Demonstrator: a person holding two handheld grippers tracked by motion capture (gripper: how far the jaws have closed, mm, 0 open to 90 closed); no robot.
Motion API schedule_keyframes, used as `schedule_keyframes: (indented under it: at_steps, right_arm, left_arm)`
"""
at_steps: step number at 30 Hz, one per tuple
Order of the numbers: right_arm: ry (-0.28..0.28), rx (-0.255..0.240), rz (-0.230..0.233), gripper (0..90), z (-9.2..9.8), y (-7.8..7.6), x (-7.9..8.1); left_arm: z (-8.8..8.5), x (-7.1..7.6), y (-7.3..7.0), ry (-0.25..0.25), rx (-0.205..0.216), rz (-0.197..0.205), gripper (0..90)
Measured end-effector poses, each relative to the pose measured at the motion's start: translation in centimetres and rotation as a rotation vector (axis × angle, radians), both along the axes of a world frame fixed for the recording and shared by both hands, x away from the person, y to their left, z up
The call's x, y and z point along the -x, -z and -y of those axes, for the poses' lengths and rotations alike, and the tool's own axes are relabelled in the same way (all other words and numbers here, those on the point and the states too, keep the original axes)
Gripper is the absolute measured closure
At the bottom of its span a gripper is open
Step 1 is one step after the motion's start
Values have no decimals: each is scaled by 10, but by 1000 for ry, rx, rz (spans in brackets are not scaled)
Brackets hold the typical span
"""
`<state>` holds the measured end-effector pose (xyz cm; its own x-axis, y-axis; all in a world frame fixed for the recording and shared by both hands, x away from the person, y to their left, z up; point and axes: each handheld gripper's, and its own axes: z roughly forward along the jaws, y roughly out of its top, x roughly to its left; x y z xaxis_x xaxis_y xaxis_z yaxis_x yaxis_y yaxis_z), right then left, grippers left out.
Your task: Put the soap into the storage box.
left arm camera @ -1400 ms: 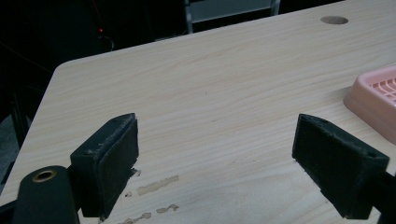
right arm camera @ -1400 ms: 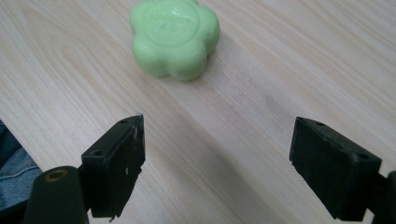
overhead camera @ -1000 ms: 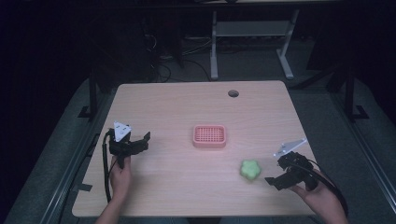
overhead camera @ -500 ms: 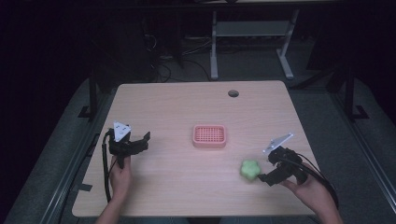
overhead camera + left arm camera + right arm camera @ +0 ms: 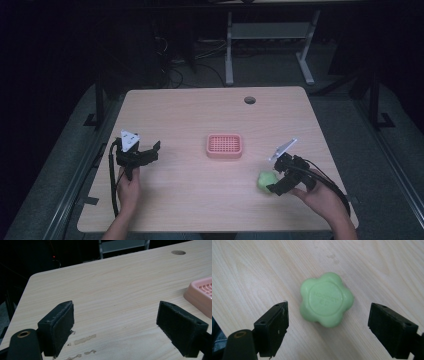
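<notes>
A green flower-shaped soap (image 5: 326, 300) lies flat on the wooden table (image 5: 190, 115), and in the high view the soap (image 5: 266, 181) is at the right front. My right gripper (image 5: 329, 308) hovers over it, open wide, one jaw on each side and neither touching it. In the high view the right gripper (image 5: 277, 175) is right beside the soap. A pink slotted soap tray (image 5: 225, 146) sits at the table's middle. My left gripper (image 5: 152, 151) rests at the left, open with nothing between its jaws; ahead of the left gripper (image 5: 116, 307) the tray's corner (image 5: 202, 293) shows at the right edge.
A round cable hole (image 5: 249, 100) is near the table's far edge. Scuff marks (image 5: 83, 340) mark the wood by the left gripper. A metal desk frame (image 5: 270, 35) and cables stand on the dark floor behind the table.
My right gripper has moved left and forward to the green soap, and its jaws now straddle it. The left gripper has stayed put.
</notes>
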<state>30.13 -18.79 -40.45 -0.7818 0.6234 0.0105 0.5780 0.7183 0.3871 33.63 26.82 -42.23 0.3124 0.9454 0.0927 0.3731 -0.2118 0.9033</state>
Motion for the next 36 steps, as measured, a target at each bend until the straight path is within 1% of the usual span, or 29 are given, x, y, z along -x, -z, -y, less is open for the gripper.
schedule_keyframes:
  at_steps: [1,4,5,10,12,16,18,20,22,24,28,36]
  right_arm:
    - [-7,8,-9,165,-4,2,-2]
    - [-11,17,-18,160,-7,4,-5]
    - [-17,23,-29,155,-11,6,-7]
    - [-18,36,-40,151,-14,9,-11]
    - [-23,49,-40,151,-15,10,-13]
    - [-24,67,-59,149,-20,16,-16]
    - [-25,75,-65,149,-22,18,-17]
    - [-24,79,-68,149,-22,19,-18]
    - [-25,98,-74,149,-24,23,-20]
    - [-30,107,-82,149,-25,25,-21]
    - [-28,113,-91,149,-27,27,-23]
    - [-29,146,-108,152,-29,32,-25]
  left_arm:
    - [0,0,0,-1,2,1,143]
    - [0,1,0,-2,0,-2,143]
    - [-1,0,-1,0,-6,2,143]
    - [-1,0,-1,-4,2,4,143]
    - [-1,1,-1,-6,6,2,143]
    - [-1,0,-1,-2,1,3,143]
    - [-1,1,-1,-5,5,2,143]
    - [-1,1,-1,-5,6,2,143]
    - [-2,1,-1,-4,4,6,143]
    - [-2,1,-1,-5,5,7,143]
    - [-2,1,-1,-6,7,9,143]
    - [-3,1,-1,-7,11,5,143]
